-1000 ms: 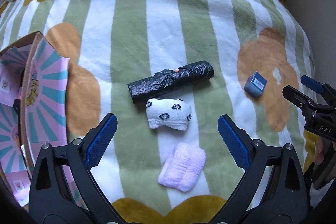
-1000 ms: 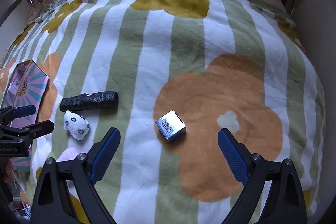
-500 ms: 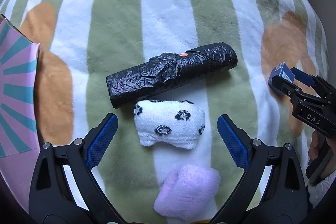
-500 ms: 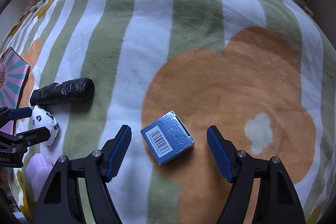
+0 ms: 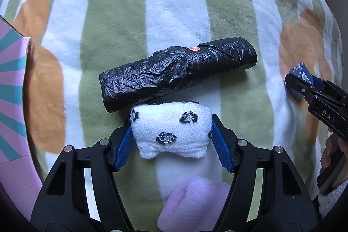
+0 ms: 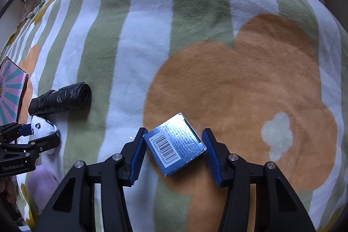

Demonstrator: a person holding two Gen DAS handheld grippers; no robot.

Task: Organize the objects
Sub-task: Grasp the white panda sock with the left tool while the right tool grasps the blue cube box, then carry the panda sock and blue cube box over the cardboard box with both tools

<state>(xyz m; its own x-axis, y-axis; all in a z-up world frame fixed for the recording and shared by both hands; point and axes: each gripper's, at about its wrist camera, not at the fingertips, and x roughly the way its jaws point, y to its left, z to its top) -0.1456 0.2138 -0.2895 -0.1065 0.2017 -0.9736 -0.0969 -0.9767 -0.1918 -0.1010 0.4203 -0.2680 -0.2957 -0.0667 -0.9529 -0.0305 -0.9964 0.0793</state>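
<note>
Left wrist view: the left tongs (image 5: 171, 136) are pointing steeply down at the striped blanket (image 5: 121, 21) and have just been closing; both blue pads (image 5: 124, 146) are now pressing against the flanks of the white spotted sock bundle (image 5: 171, 132), which is sitting between them, so the tongs are standing partly closed around it. The bundle is touching the black bag roll (image 5: 177, 72) lying at its 12 o'clock, and a lilac sock bundle (image 5: 193, 206) is lying at its 6 o'clock. A pink patterned box (image 5: 12, 88) is showing at 9 o'clock.

Right wrist view: the right tongs (image 6: 174, 150) have likewise just been closing, and are standing narrowed about the small blue box (image 6: 176, 142), barcode face up, resting on an orange flower of the blanket. The left pad is meeting a corner of the box; the right pad is sitting at its opposite edge, though firm contact there cannot be told.
</note>
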